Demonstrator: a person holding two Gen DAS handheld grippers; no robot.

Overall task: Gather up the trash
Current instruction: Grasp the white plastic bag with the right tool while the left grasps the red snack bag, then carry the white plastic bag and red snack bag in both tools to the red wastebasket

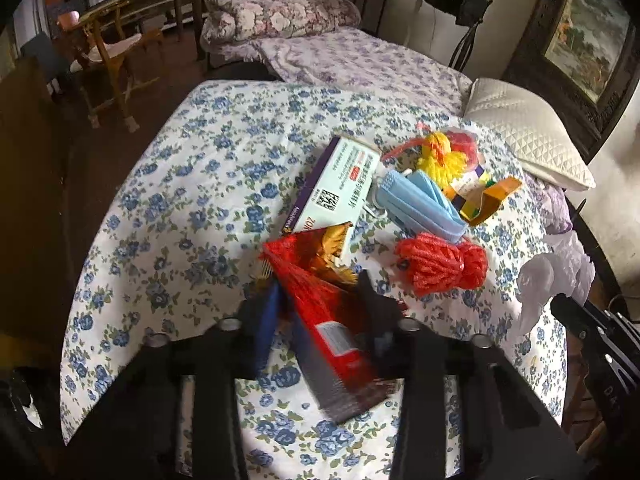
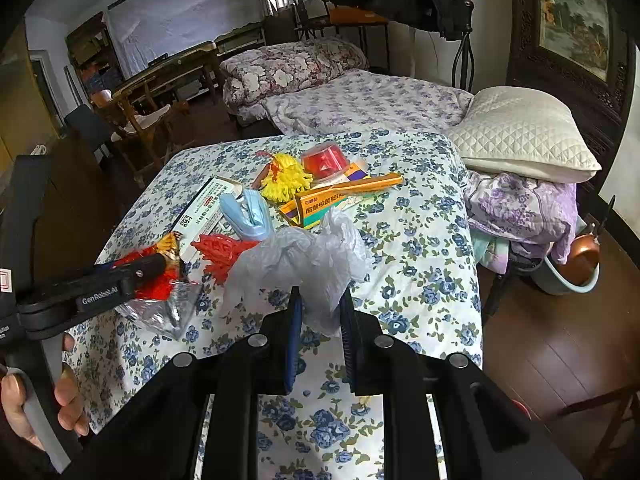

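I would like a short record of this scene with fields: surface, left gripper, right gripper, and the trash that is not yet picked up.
surface: floral bedspread
left gripper: jaws closed on the red snack wrapper
right gripper: jaws shut on the thin white plastic bag
loose trash: medicine box, blue face masks, red mesh net, yellow mesh net, orange carton
beside the trash: white quilted pillow

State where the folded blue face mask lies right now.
In the left wrist view the blue face mask lies on the floral bedspread, between the white box and the orange carton.
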